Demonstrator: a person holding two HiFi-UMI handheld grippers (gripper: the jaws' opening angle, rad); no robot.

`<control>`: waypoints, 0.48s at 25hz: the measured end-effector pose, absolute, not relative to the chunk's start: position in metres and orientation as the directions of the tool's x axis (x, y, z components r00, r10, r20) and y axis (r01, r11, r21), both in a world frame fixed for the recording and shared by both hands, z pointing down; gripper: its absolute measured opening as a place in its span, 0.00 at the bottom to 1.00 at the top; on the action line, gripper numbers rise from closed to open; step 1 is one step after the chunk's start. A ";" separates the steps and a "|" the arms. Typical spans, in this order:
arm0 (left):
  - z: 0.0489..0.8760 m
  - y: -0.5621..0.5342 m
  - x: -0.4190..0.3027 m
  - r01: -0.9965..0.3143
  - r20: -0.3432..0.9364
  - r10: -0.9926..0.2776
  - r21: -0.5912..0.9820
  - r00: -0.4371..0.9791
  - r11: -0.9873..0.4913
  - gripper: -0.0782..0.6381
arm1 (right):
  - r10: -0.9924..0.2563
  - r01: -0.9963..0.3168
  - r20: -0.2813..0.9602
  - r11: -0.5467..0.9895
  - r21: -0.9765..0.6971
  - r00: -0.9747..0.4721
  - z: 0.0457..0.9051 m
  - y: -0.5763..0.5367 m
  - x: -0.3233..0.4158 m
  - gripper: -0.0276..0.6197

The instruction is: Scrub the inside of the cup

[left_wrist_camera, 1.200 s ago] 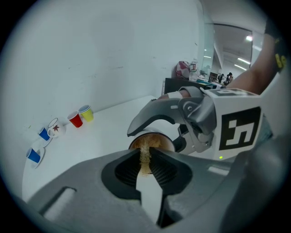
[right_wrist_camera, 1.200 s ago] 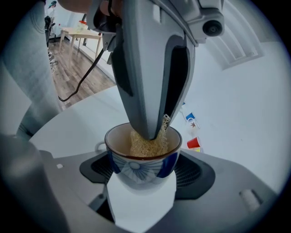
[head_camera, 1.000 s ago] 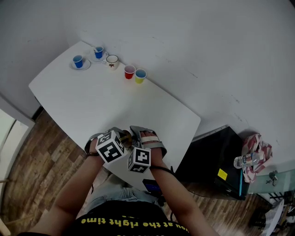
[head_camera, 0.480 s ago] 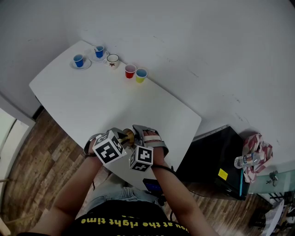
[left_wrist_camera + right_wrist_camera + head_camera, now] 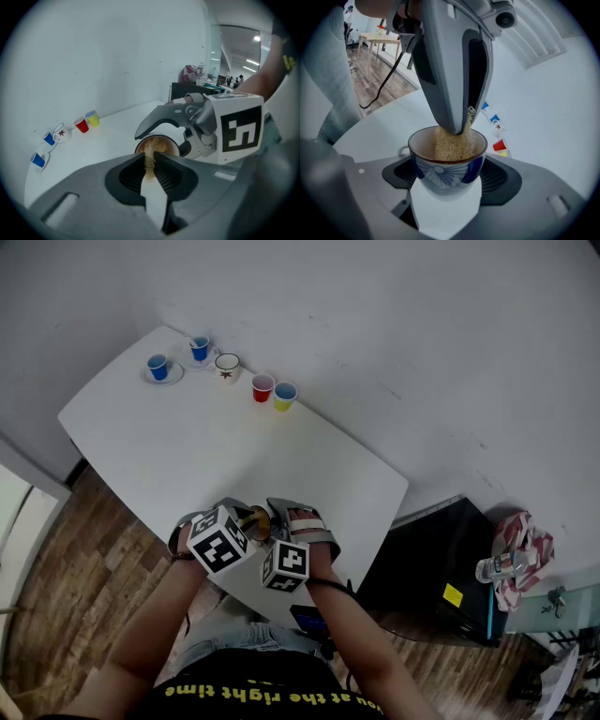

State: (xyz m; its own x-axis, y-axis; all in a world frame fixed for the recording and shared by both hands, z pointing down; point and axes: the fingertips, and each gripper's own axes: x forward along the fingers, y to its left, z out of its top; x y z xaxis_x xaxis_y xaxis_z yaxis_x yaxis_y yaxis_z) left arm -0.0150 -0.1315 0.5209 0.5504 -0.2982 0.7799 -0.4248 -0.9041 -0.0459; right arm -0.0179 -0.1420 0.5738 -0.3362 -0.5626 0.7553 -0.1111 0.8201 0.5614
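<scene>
1. Left hand-held gripper (image 5: 150,158): jaws nearly together, pinching a tan fibrous scrub pad (image 5: 149,161). In the right gripper view it comes down from above, with its tip at rim height of the cup (image 5: 447,161).
2. The scrub pad hangs from that tip into the cup and fills much of the inside. The cup's inner wall looks brownish.
3. Right hand-held gripper (image 5: 446,185): jaws closed on either side of the cup. The cup is white with a blue fan pattern, upright, with a small handle on the view's left. I cannot tell whether its base rests on the desk (image 5: 234,451) or is lifted.
4. Head view: the two hand-held grippers meet tip to tip at the near edge of the white desk. Their marker cubes sit side by side, the left one (image 5: 221,540) and the right one (image 5: 285,566).
5. Far edge of the desk, well apart from the work, a row of cups from left to right:
   - blue cup on a saucer (image 5: 157,367)
   - second blue cup on a saucer (image 5: 200,349)
   - white mug with a small dark mark (image 5: 227,364)
   - red cup (image 5: 262,387)
   - yellow cup (image 5: 285,395), just beside the red cup
6. Beyond the desk: wooden floor (image 5: 75,559). To the right is a black cabinet (image 5: 441,568) with a yellow sticker, and past it a pink checked cloth (image 5: 523,549).
</scene>
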 end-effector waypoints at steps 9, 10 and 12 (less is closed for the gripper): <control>0.527 -0.125 -0.014 -0.415 0.788 -0.274 -0.025 0.551 -0.909 0.18 | -0.564 -0.113 0.753 0.819 0.562 -0.339 0.573 -0.143 -0.019 0.65; 0.527 -0.124 -0.014 -0.414 0.787 -0.271 -0.021 0.554 -0.910 0.18 | -0.563 -0.114 0.754 0.820 0.561 -0.339 0.573 -0.143 -0.019 0.65; 0.526 -0.122 -0.014 -0.411 0.786 -0.262 -0.011 0.560 -0.912 0.18 | -0.562 -0.117 0.754 0.821 0.559 -0.340 0.572 -0.144 -0.019 0.65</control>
State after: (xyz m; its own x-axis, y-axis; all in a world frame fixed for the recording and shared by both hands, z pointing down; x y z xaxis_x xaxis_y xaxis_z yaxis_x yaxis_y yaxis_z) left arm -0.0140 -0.1225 0.5257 0.5604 -0.2616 0.7858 -0.4105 -0.9118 -0.0107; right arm -0.0190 -0.1444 0.5720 -0.3401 -0.5620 0.7539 -0.1166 0.8208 0.5593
